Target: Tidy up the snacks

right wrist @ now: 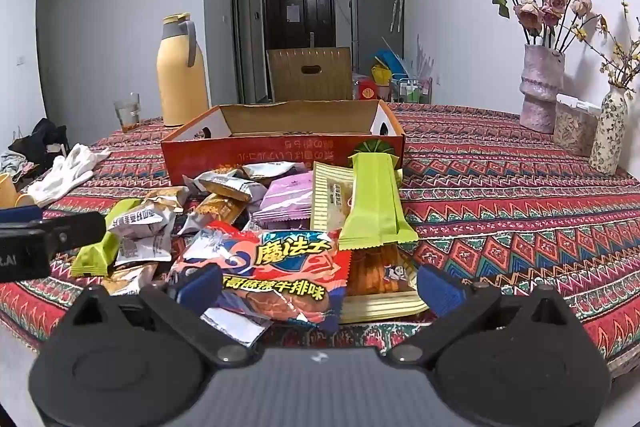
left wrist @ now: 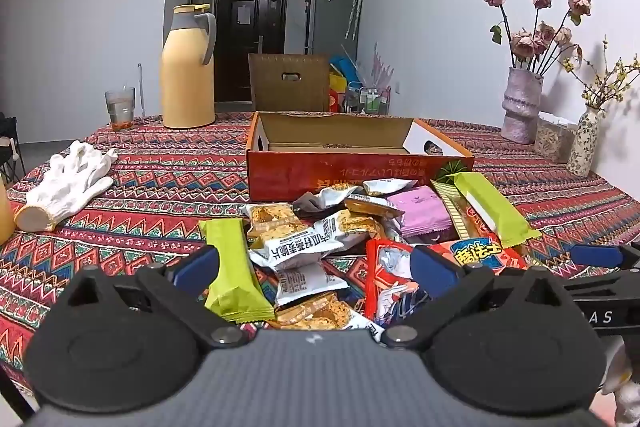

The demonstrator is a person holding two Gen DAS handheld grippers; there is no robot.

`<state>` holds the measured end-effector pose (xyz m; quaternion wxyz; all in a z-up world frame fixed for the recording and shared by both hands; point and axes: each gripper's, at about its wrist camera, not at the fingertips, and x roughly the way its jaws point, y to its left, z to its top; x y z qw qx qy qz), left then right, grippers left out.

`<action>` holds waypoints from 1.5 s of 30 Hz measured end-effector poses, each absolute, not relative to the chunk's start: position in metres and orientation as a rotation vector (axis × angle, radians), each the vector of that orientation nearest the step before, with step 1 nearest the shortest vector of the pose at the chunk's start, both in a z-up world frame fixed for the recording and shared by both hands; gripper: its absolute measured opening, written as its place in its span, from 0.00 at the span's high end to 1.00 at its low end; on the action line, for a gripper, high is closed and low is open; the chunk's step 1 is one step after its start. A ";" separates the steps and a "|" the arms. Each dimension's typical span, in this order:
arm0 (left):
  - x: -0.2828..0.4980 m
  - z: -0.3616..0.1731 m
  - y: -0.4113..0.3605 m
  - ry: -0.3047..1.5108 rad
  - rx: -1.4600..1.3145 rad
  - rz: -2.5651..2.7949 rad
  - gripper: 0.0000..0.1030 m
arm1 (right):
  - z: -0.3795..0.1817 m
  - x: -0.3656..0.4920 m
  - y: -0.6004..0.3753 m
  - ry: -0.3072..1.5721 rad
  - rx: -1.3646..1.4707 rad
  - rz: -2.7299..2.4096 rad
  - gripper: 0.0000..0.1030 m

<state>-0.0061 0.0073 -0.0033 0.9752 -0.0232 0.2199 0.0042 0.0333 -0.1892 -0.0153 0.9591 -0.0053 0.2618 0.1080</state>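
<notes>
A pile of snack packets lies on the patterned tablecloth [left wrist: 160, 187] in front of an open red cardboard box [left wrist: 320, 171], which also shows in the right wrist view [right wrist: 248, 155]. My left gripper [left wrist: 316, 267] is open just above the pile, over white packets [left wrist: 296, 247], with a green bar [left wrist: 232, 267] by its left finger. My right gripper [right wrist: 320, 285] is open over a red noodle packet [right wrist: 280, 267]. A second green bar [right wrist: 374, 203] lies on a yellow packet [right wrist: 330, 195]. A purple packet [right wrist: 284, 201] lies mid-pile. The box looks empty.
A yellow thermos [left wrist: 188, 71] and a glass [left wrist: 120, 107] stand at the back left. White gloves [left wrist: 68, 183] lie at the left. Two vases with flowers [right wrist: 540, 95] stand at the right by the wall. A brown carton [left wrist: 290, 81] stands behind the table.
</notes>
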 end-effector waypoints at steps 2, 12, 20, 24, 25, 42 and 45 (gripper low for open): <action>-0.006 -0.004 0.008 0.446 -0.049 0.008 0.00 | -0.016 0.033 -0.189 0.532 -0.011 0.220 0.00; -0.005 -0.006 0.009 0.452 -0.053 0.014 0.00 | -0.018 0.036 -0.189 0.552 -0.005 0.221 0.00; -0.006 -0.006 0.010 0.451 -0.055 0.017 0.00 | -0.018 0.036 -0.189 0.552 -0.006 0.221 0.00; -0.006 -0.006 0.011 0.449 -0.055 0.020 0.00 | -0.018 0.036 -0.188 0.552 -0.006 0.221 0.00; -0.006 -0.006 0.011 0.450 -0.055 0.020 0.00 | -0.018 0.036 -0.188 0.552 -0.005 0.221 0.00; -0.006 -0.006 0.013 0.453 -0.060 0.026 0.00 | -0.018 0.035 -0.188 0.551 -0.006 0.221 0.00; -0.006 -0.007 0.013 0.454 -0.062 0.028 0.00 | -0.018 0.035 -0.188 0.551 -0.005 0.220 0.00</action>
